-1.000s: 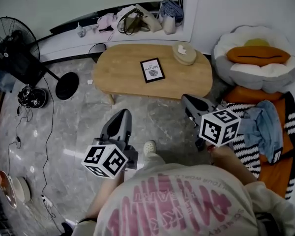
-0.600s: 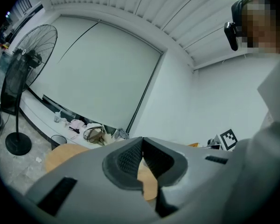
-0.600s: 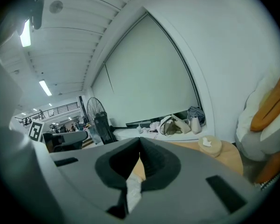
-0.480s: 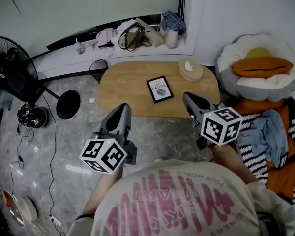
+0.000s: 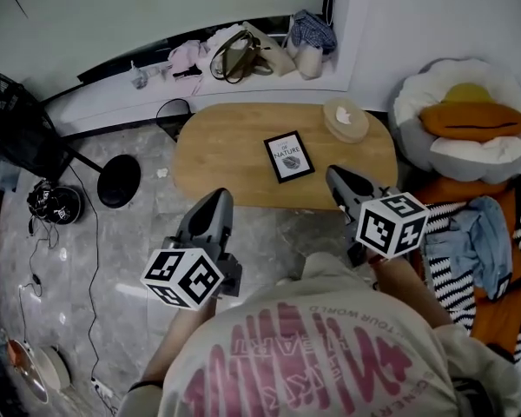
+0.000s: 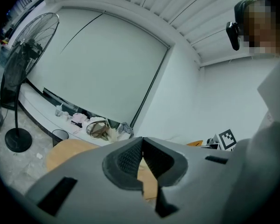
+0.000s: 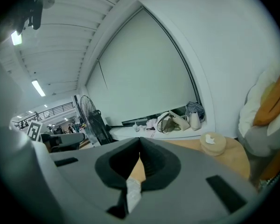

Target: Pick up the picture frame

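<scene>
The picture frame (image 5: 288, 156), black-edged with a white print, lies flat in the middle of the low oval wooden table (image 5: 226, 150). My left gripper (image 5: 218, 197) is shut and empty, hovering over the floor just short of the table's near edge, left of the frame. My right gripper (image 5: 334, 174) is also shut and empty, its tip over the table's near edge a little to the right of the frame. In the left gripper view the shut jaws (image 6: 142, 146) hide most of the table (image 6: 65, 149). The right gripper view shows its shut jaws (image 7: 140, 148) with the tabletop (image 7: 233, 155) beyond.
A round beige box (image 5: 346, 119) sits on the table's far right end. Bags and clothes (image 5: 243, 49) line the ledge behind. A standing fan (image 5: 26, 133) is at the left, a round cushion bed (image 5: 469, 120) and striped mat with blue cloth (image 5: 478, 233) at the right.
Both grippers and the person have moved forward toward the table; the right gripper's tip now reaches the table's near edge. Both stayed shut.
</scene>
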Action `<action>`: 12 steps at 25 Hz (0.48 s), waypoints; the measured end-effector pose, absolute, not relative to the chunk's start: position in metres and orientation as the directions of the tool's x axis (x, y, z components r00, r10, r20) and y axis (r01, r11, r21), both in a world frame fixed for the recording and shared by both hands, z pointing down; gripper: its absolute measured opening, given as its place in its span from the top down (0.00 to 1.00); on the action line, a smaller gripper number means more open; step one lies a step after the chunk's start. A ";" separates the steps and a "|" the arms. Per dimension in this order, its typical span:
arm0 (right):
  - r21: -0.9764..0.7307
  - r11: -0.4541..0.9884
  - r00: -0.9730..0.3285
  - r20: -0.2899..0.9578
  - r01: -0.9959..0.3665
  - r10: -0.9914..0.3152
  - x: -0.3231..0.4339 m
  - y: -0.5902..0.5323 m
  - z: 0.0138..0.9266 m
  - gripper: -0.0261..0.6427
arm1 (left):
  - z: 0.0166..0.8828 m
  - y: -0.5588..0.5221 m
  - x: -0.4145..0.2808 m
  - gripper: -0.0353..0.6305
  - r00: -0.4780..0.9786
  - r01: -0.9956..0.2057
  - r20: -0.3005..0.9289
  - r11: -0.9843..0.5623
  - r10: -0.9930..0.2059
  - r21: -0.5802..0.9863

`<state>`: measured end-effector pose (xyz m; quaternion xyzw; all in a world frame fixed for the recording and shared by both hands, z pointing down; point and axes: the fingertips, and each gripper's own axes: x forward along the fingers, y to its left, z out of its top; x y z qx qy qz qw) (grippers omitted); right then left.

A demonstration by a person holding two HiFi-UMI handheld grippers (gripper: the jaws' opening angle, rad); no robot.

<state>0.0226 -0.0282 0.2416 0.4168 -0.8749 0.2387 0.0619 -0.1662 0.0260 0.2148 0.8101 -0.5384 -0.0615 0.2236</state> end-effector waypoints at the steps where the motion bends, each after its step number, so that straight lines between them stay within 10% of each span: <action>1: -0.372 0.534 -0.645 0.318 -0.759 -0.695 0.022 -0.031 0.247 0.95 | 0.221 0.023 -0.165 0.94 0.416 -0.842 0.155 -0.315 -0.896 0.437; 12: -0.448 0.469 -0.644 0.432 -0.761 -0.631 0.034 -0.090 0.323 0.95 | 0.299 -0.034 -0.155 0.94 0.394 -0.824 0.294 -0.193 -0.871 0.533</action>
